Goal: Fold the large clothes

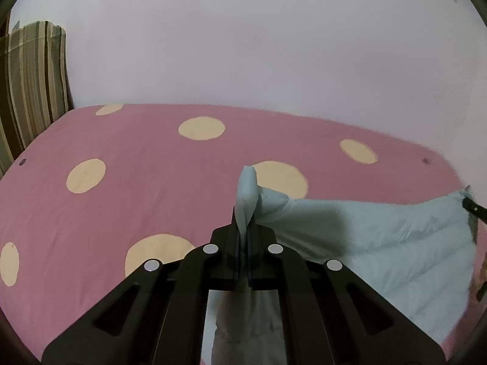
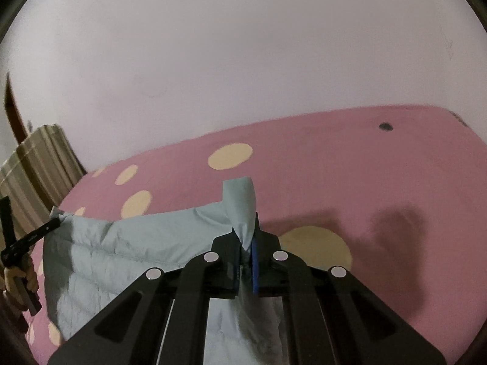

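A pale blue quilted garment (image 1: 380, 237) hangs stretched between my two grippers above a pink bed with cream dots. My left gripper (image 1: 243, 231) is shut on one corner of it, and a tuft of cloth sticks up past the fingertips. The cloth runs off to the right, where the tip of the other gripper (image 1: 471, 206) shows. In the right wrist view my right gripper (image 2: 247, 237) is shut on the opposite corner of the garment (image 2: 127, 249), which runs left to the left gripper (image 2: 33, 237) held in a hand. The lower part of the garment hangs below both grippers, out of sight.
The pink bed sheet (image 1: 127, 200) fills the lower half of both views, bare apart from the garment. A plain pale wall (image 1: 258, 45) stands behind it. A striped cushion (image 1: 33, 82) leans at the bed's far left corner; it also shows in the right wrist view (image 2: 39, 164).
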